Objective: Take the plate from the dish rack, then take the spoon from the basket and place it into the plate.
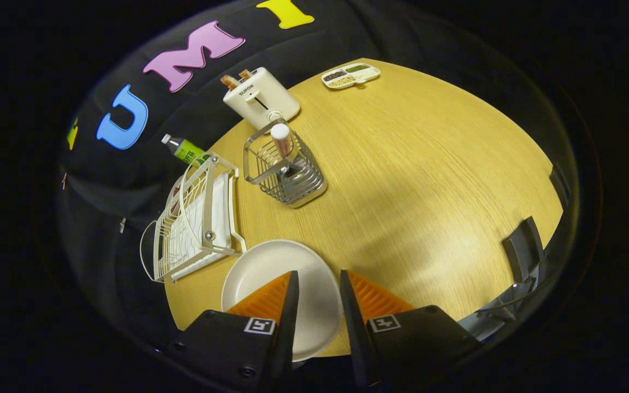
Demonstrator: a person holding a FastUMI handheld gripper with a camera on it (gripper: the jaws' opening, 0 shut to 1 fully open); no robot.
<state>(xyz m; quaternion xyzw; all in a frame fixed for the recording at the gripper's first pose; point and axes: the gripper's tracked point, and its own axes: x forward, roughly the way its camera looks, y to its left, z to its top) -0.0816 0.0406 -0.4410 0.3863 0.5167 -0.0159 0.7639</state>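
round white plate [271, 267] lies on the table, lower centre; gripper [317, 281] fingers apart, empty; next, reach the pale-handled spoon [282, 143] in the wire basket [284, 166].

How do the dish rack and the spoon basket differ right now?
The dish rack is pale, broad and low, with no plate in it; the basket is bare metal wire, narrow and tall, holding the spoon upright. The rack lies next to the plate by the open gripper; the basket stands farther on. Both are wire and rest on the table.
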